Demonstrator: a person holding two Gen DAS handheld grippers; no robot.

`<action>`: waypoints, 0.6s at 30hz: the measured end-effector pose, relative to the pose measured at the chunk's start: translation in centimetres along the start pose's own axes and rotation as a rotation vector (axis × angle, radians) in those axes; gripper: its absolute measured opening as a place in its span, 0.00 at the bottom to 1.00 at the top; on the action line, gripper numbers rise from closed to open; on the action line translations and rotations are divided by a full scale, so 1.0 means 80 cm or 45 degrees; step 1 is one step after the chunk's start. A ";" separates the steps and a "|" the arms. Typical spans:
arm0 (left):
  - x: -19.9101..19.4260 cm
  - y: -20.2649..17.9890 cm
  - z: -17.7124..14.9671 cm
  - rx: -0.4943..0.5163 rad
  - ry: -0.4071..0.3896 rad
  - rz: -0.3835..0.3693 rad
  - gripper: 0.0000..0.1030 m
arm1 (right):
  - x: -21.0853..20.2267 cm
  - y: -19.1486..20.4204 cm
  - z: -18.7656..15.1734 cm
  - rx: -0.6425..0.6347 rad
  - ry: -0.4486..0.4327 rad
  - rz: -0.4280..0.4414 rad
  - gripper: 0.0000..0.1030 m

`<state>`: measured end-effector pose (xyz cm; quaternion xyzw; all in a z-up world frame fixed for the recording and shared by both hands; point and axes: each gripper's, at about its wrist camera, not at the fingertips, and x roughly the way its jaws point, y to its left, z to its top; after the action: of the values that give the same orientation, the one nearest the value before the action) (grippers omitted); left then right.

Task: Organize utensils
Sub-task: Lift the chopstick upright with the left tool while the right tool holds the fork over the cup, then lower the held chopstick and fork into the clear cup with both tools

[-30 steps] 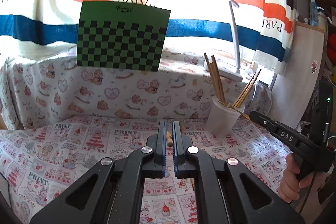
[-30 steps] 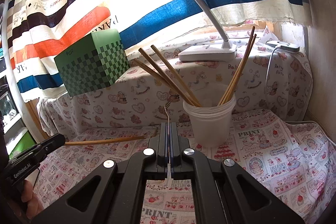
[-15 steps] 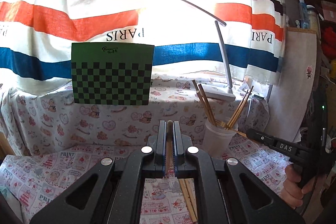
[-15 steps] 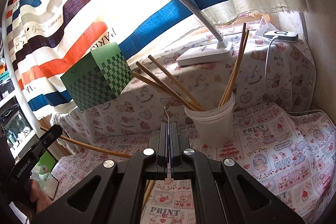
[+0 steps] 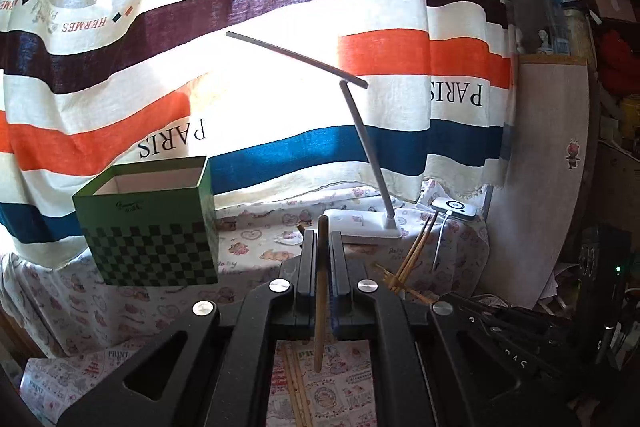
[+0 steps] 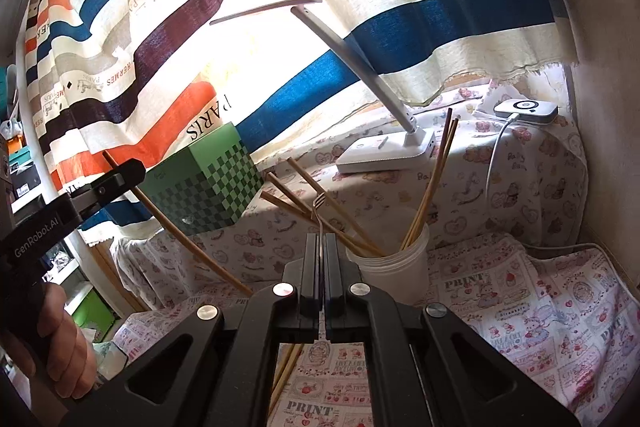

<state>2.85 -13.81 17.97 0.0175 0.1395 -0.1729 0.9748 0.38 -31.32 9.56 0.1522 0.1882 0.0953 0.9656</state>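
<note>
The left gripper [image 5: 322, 259] has risen since a second ago, jaws clamped on a wooden chopstick [image 5: 321, 291] — now lifted clear of the cloth. The right gripper [image 6: 323, 259] pinches a small fork [image 6: 318, 215] beside the plastic cup [image 6: 394, 267], likely both items' destination.

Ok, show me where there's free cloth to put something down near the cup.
Free: the printed cloth right of the white cup, out to the wall. Also the raised ledge between the green checkered box and the lamp base. Crowded: in front of the cup, where loose chopsticks lie, and on the cup's left, where chopsticks lean out.
</note>
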 end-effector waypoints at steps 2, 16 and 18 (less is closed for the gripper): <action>0.007 -0.020 0.012 0.033 0.001 0.028 0.04 | 0.000 -0.004 0.017 -0.003 0.013 -0.018 0.02; 0.076 -0.044 0.050 -0.106 -0.106 -0.037 0.04 | 0.081 -0.049 0.046 0.058 0.386 -0.124 0.02; 0.090 -0.040 0.049 -0.126 -0.117 -0.033 0.04 | 0.096 -0.054 0.038 0.053 0.425 -0.165 0.02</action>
<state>9.29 -19.49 19.81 -0.0403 0.1032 -0.1791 0.9776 9.10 -34.32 8.23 0.1417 0.3572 0.0528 0.9217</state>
